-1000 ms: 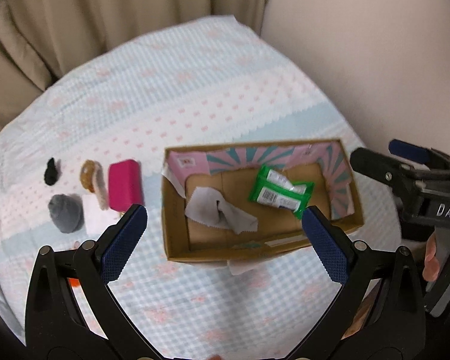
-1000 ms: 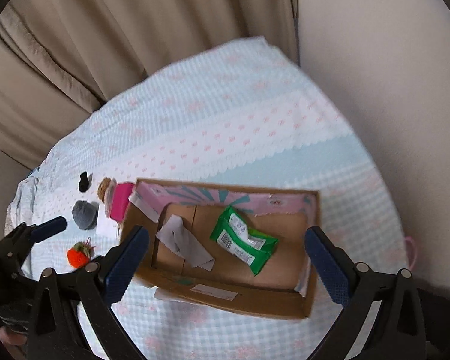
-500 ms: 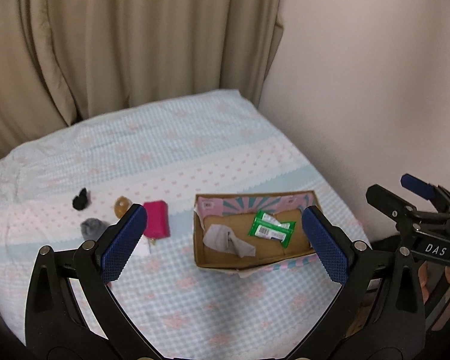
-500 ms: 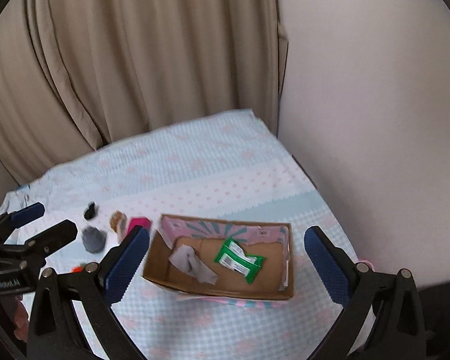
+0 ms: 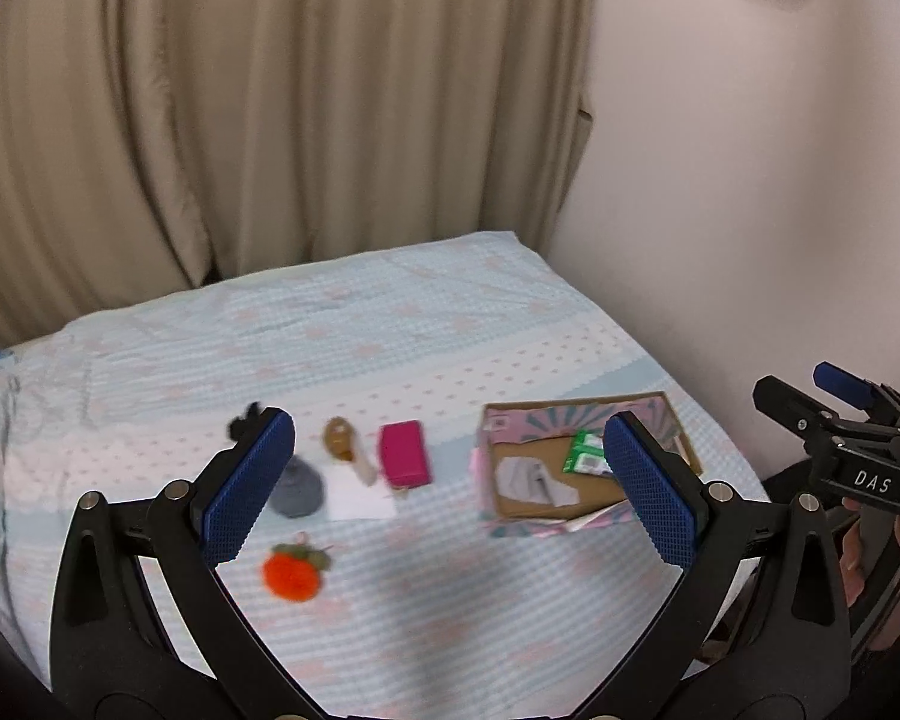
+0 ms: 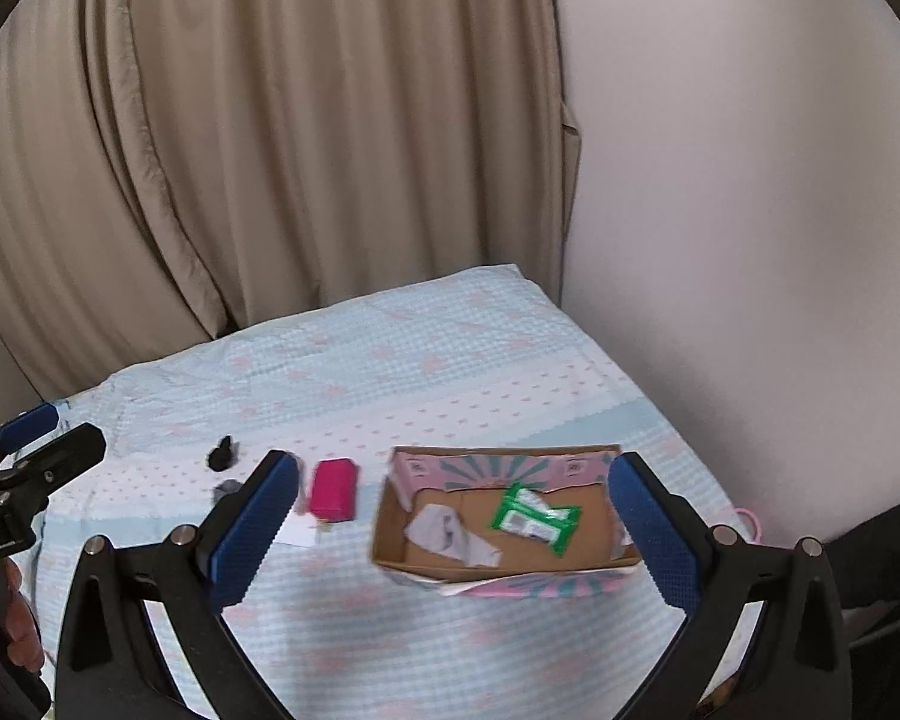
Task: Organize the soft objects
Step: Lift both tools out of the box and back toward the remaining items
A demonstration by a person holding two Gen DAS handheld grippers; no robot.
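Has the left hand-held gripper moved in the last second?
Yes. The left hand-held gripper has pulled back from the cardboard box, which now looks much smaller and farther off in its view.

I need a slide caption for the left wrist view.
Open left gripper above bedspread; open cardboard box holds green packet.

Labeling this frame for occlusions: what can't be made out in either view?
- Grey soft item: left view, part hidden behind a left tool finger; right view, mostly behind a right tool finger.
- Orange plush: motion-blurred; absent from right view.
- Black item: too small to identify.
- Green packet: partly behind a finger.
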